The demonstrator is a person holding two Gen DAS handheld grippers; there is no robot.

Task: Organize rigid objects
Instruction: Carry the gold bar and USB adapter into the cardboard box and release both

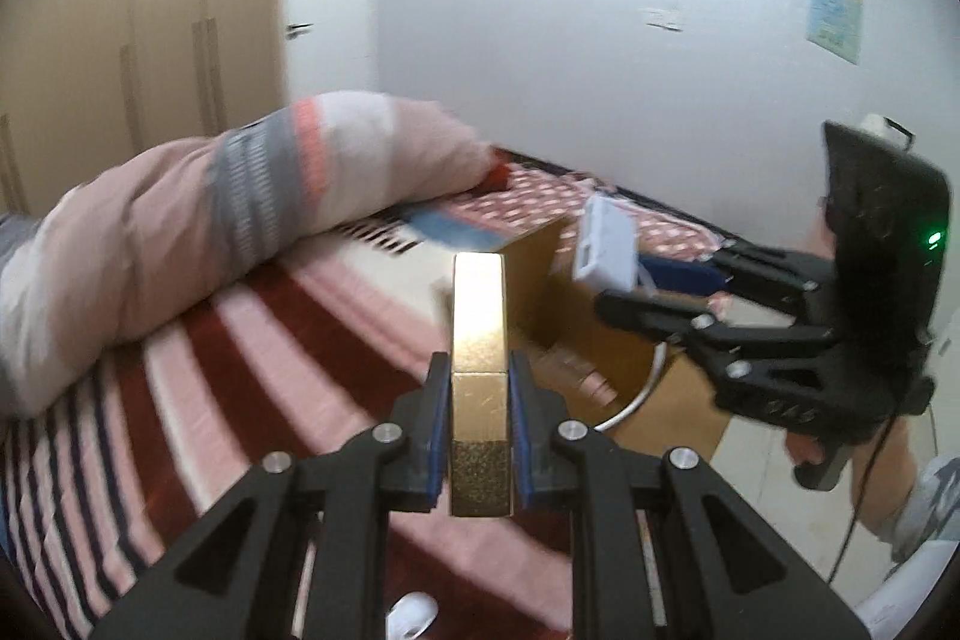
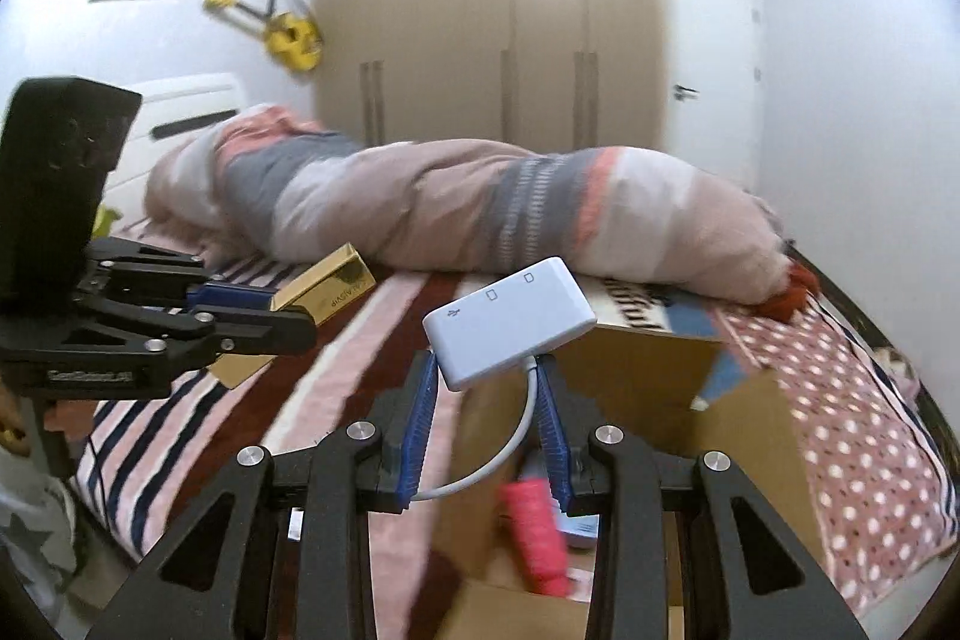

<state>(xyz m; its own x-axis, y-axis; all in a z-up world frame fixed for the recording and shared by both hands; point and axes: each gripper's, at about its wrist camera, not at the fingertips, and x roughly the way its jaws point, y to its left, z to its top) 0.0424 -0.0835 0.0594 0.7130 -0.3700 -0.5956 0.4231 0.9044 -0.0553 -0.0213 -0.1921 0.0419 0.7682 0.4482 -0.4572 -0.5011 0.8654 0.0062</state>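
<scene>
Above a striped bed (image 1: 252, 352), the left gripper (image 1: 479, 394) clamps a gold box (image 1: 479, 340) upright between its pads, while the right gripper (image 2: 487, 400) pinches a white card-reader adapter (image 2: 510, 328) over an open cardboard box (image 2: 648, 400) at the bed's edge.

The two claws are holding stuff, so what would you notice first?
First, the shiny gold box, pinched upright in the left claw above the striped bed. Then the white USB adapter with its short cable, gripped by the right claw over an open cardboard box. Behind them lies a big rolled-up quilt.
</scene>
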